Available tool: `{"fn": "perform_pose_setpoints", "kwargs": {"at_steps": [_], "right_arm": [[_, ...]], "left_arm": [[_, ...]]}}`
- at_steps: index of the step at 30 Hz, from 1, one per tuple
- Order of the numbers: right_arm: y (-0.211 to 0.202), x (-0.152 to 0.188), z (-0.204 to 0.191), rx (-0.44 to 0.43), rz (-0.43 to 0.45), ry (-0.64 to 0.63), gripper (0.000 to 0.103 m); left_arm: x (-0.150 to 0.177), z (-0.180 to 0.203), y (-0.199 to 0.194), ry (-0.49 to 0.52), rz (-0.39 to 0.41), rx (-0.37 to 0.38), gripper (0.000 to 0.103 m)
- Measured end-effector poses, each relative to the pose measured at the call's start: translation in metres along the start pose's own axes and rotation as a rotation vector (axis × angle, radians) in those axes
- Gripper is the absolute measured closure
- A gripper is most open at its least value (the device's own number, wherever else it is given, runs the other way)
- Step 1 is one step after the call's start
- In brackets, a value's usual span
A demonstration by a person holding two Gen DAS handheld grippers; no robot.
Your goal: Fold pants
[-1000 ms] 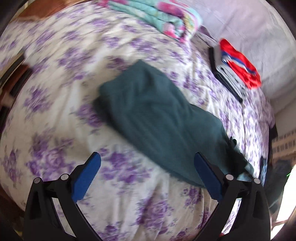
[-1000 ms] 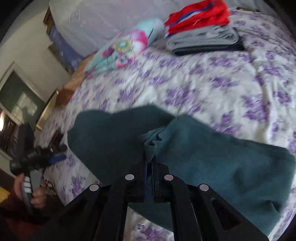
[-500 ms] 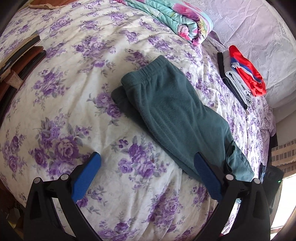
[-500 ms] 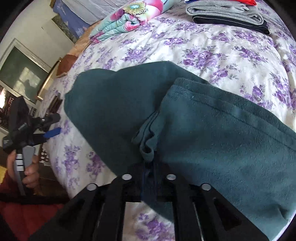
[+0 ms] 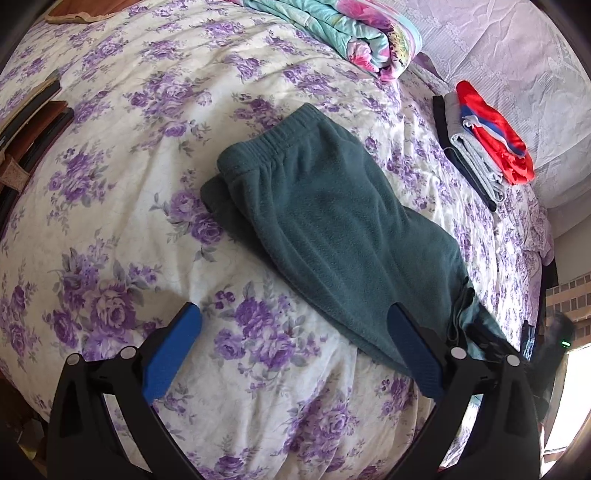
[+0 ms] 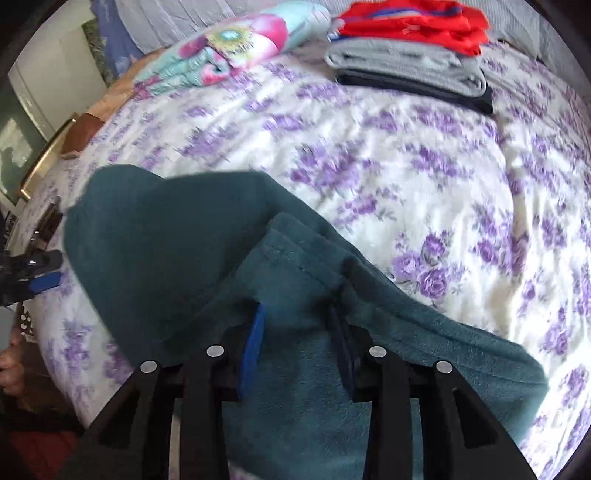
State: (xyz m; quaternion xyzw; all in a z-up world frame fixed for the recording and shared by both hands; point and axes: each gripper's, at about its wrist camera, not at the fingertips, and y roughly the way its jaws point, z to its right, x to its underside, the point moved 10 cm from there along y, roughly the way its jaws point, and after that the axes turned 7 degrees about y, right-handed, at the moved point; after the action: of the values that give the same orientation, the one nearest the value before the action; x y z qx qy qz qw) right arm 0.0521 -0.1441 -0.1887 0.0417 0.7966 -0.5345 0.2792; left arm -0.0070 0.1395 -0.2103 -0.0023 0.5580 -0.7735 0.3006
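Observation:
Dark teal fleece pants [image 5: 332, 225] lie folded lengthwise on the floral bed sheet [image 5: 122, 229], waistband toward the far left. My left gripper [image 5: 291, 343] is open and empty, held above the sheet just in front of the pants' near edge. My right gripper [image 6: 299, 314] sits at the leg end of the pants [image 6: 192, 258]. Its jaws stand partly apart with the leg hem lying loose between them. The right gripper also shows in the left wrist view [image 5: 484, 332] at the pants' leg end.
A stack of folded clothes, red on grey on dark [image 5: 484, 147], lies at the far right of the bed, also in the right wrist view [image 6: 406, 55]. A rolled floral blanket [image 5: 340, 33] lies at the back. Wooden furniture [image 5: 29, 129] borders the left edge.
My right gripper was shut on the pants' leg hem and has opened, letting it go. My left gripper has drawn back a little from the pants.

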Motion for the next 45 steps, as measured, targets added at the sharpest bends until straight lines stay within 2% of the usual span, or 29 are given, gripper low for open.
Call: {"fn": "perform_pose_setpoints", "kwargs": {"at_steps": [2, 5, 7, 8, 9, 11, 12, 14, 16, 19, 21, 23, 27, 29, 31, 32, 33, 34, 35, 36, 39, 41, 42, 44, 45], "right_arm": [[-0.024, 0.008, 0.008, 0.021, 0.033, -0.007, 0.064], [-0.047, 0.038, 0.041, 0.118, 0.048, 0.009, 0.062], [-0.038, 0.066, 0.077, 0.187, -0.020, 0.077, 0.056], [-0.034, 0.079, 0.091, 0.153, -0.038, 0.132, 0.055], [-0.041, 0.078, 0.095, 0.099, 0.004, 0.188, 0.056], [-0.059, 0.072, 0.097, 0.005, 0.019, 0.309, 0.056], [-0.074, 0.062, 0.096, -0.043, 0.074, 0.331, 0.056], [-0.089, 0.050, 0.109, -0.034, 0.138, 0.361, 0.056], [-0.085, 0.041, 0.139, -0.064, 0.149, 0.485, 0.056], [-0.062, 0.037, 0.174, -0.140, 0.093, 0.664, 0.057], [-0.054, 0.039, 0.185, -0.158, 0.076, 0.685, 0.060], [-0.052, 0.043, 0.183, -0.195, 0.067, 0.694, 0.060], [-0.042, 0.051, 0.181, -0.231, 0.027, 0.687, 0.060], [-0.038, 0.051, 0.181, -0.273, 0.013, 0.706, 0.060], [-0.035, 0.050, 0.179, -0.301, -0.001, 0.706, 0.060], [-0.036, 0.049, 0.177, -0.309, -0.002, 0.697, 0.064], [-0.036, 0.047, 0.176, -0.319, -0.002, 0.688, 0.073], [-0.037, 0.045, 0.176, -0.319, 0.003, 0.679, 0.075], [-0.039, 0.044, 0.176, -0.314, 0.008, 0.662, 0.084], [-0.041, 0.039, 0.173, -0.304, 0.020, 0.634, 0.087], [-0.047, 0.028, 0.175, -0.251, 0.037, 0.561, 0.088], [-0.031, 0.026, 0.183, -0.178, 0.001, 0.534, 0.088], [-0.021, 0.029, 0.186, -0.163, -0.018, 0.521, 0.083], [-0.023, 0.029, 0.188, -0.204, -0.009, 0.559, 0.080], [-0.033, 0.031, 0.188, -0.230, 0.004, 0.590, 0.075]], "left_arm": [[0.001, 0.000, 0.002, 0.000, -0.005, -0.002, 0.005], [0.002, 0.000, 0.002, 0.002, -0.006, -0.002, 0.005], [0.002, 0.000, 0.002, 0.000, -0.006, -0.003, 0.005], [0.003, 0.000, 0.002, 0.000, -0.006, -0.004, 0.005], [0.003, -0.001, 0.003, -0.001, -0.008, -0.007, 0.005], [0.003, 0.000, 0.005, 0.003, -0.018, -0.016, 0.005], [0.003, 0.000, 0.005, 0.005, -0.018, -0.018, 0.005], [0.002, 0.000, 0.006, 0.007, -0.019, -0.022, 0.005], [0.001, 0.001, 0.006, 0.010, -0.018, -0.028, 0.005], [-0.003, 0.015, -0.002, 0.028, 0.012, 0.037, 0.005], [-0.007, 0.036, -0.012, 0.067, 0.045, 0.104, 0.005], [-0.009, 0.071, -0.018, 0.170, 0.050, 0.157, 0.005], [0.006, 0.157, -0.006, 0.399, -0.014, 0.257, 0.005], [0.019, 0.198, 0.011, 0.492, -0.076, 0.292, 0.005], [0.034, 0.222, 0.038, 0.554, -0.140, 0.266, 0.005], [0.042, 0.228, 0.054, 0.581, -0.168, 0.231, 0.005], [0.047, 0.229, 0.065, 0.593, -0.185, 0.196, 0.005], [0.052, 0.228, 0.078, 0.591, -0.210, 0.162, 0.005], [0.059, 0.225, 0.089, 0.586, -0.242, 0.137, 0.005], [0.064, 0.221, 0.097, 0.593, -0.265, 0.107, 0.005], [0.073, 0.223, 0.099, 0.708, -0.245, 0.022, 0.005], [0.075, 0.223, 0.100, 0.722, -0.238, -0.006, 0.005], [0.075, 0.223, 0.101, 0.713, -0.234, -0.009, 0.004], [0.073, 0.223, 0.102, 0.694, -0.234, -0.002, 0.004], [0.072, 0.223, 0.101, 0.689, -0.235, 0.001, 0.004]]}}
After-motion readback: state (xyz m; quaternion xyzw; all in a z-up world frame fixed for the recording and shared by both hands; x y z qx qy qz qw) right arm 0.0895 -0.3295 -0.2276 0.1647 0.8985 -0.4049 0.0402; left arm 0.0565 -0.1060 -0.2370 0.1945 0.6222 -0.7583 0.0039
